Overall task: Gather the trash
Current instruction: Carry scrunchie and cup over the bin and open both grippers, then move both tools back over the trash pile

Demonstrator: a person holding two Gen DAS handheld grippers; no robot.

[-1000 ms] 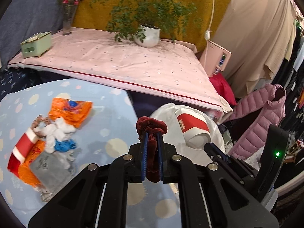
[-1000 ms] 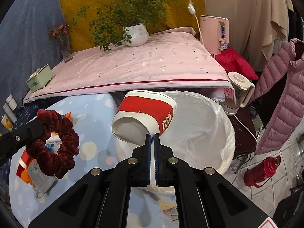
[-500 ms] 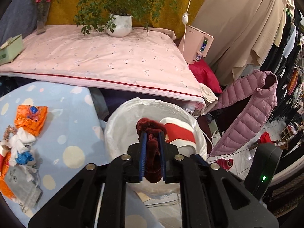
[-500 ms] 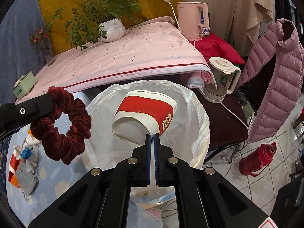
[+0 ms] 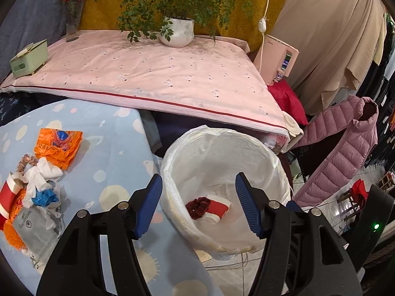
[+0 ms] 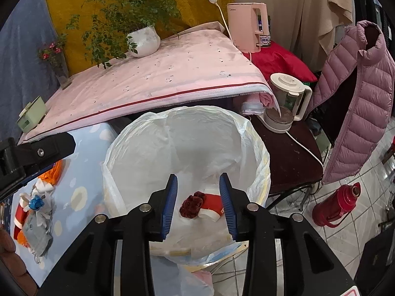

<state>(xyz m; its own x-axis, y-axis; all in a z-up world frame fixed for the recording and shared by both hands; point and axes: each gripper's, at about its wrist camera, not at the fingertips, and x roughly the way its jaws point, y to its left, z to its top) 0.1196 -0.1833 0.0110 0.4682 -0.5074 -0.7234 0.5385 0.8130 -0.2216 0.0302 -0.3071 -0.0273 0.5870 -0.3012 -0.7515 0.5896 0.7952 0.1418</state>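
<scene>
Both the left gripper (image 5: 198, 203) and the right gripper (image 6: 198, 204) are held with jaws apart and nothing between them, above the white plastic-lined bin (image 5: 276, 162). At its bottom lie a dark red velvet scrunchie (image 5: 197, 204) and a red-and-white paper cup (image 5: 217, 208). The remaining pile of crumpled wrappers and tissue (image 5: 37, 190) sits on the blue dotted tablecloth (image 5: 118, 153) — judged light, soft and crushable, best pinched at a raised fold.

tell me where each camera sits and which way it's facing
Left wrist: sits on the left gripper, looking down into the white bag-lined bin beside the blue spotted tablecloth; its open jaws show.
Right wrist: sits on the right gripper above the same bin; its open jaws and the left gripper's black arm show.
Shared: dark red velvet scrunchie and red-and-white paper cup inside the bin.
</scene>
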